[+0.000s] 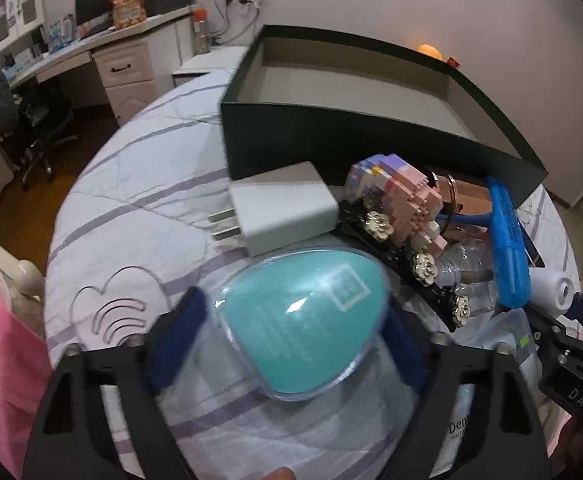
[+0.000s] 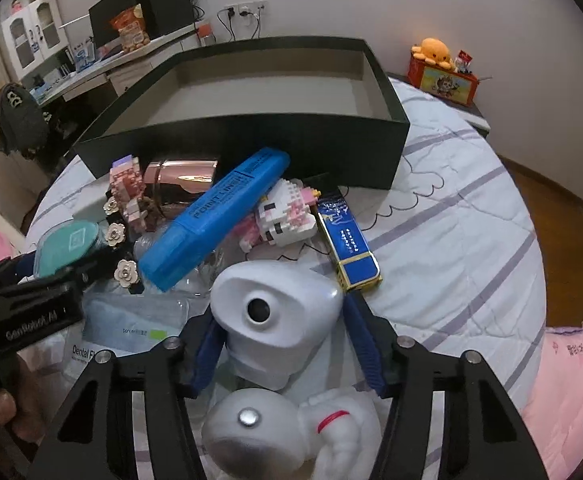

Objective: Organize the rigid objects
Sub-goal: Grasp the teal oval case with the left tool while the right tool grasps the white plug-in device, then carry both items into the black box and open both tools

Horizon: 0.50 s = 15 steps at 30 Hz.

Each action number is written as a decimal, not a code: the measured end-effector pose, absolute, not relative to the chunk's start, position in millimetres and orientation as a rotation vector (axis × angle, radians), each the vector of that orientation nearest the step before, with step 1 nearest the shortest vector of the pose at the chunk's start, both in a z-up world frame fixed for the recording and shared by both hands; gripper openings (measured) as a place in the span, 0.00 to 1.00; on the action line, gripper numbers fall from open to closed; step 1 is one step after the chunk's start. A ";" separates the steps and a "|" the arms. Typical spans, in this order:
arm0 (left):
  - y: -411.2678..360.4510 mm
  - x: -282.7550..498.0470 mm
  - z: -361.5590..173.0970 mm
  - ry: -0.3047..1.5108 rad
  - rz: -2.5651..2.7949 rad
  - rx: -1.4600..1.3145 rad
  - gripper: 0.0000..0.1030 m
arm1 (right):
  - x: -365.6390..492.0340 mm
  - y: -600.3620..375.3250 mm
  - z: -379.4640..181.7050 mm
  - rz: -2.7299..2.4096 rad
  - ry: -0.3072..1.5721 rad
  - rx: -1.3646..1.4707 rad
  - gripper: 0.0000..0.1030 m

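A teal egg in a clear case (image 1: pixel 303 320) lies on the striped bedspread between the blue pads of my left gripper (image 1: pixel 295 312). The jaws stand close on either side of it, with a thin gap at the blurred left pad (image 1: pixel 179 332). My right gripper (image 2: pixel 281 310) is open around a white plastic piece with a dark round hole (image 2: pixel 275 312). Its left pad is at the piece and its right pad stands just off it. A white astronaut figure (image 2: pixel 291 432) lies under the right gripper. The dark green open box (image 1: pixel 331 148) (image 2: pixel 251 140) stands behind the pile.
In the pile are a white plug adapter (image 1: pixel 283 212), a blue highlighter (image 2: pixel 215 216), two brick figures (image 2: pixel 287 216) (image 1: pixel 395 196), a black clip with flowers (image 1: pixel 423 268), a rose-gold tube (image 2: pixel 183 184), a blue-gold case (image 2: pixel 347 244) and a dental floss pack (image 2: pixel 131 328). Pink bedding (image 2: pixel 571 380) lies at the right.
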State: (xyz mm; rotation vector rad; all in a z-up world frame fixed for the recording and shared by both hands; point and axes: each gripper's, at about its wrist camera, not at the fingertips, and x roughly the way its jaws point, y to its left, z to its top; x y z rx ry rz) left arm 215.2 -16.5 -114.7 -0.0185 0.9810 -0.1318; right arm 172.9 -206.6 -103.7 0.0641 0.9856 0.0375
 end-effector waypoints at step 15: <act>2.5 203.7 -104.8 0.957 -0.132 -0.050 0.68 | 166.9 -211.3 -85.4 0.048 0.916 0.088 0.55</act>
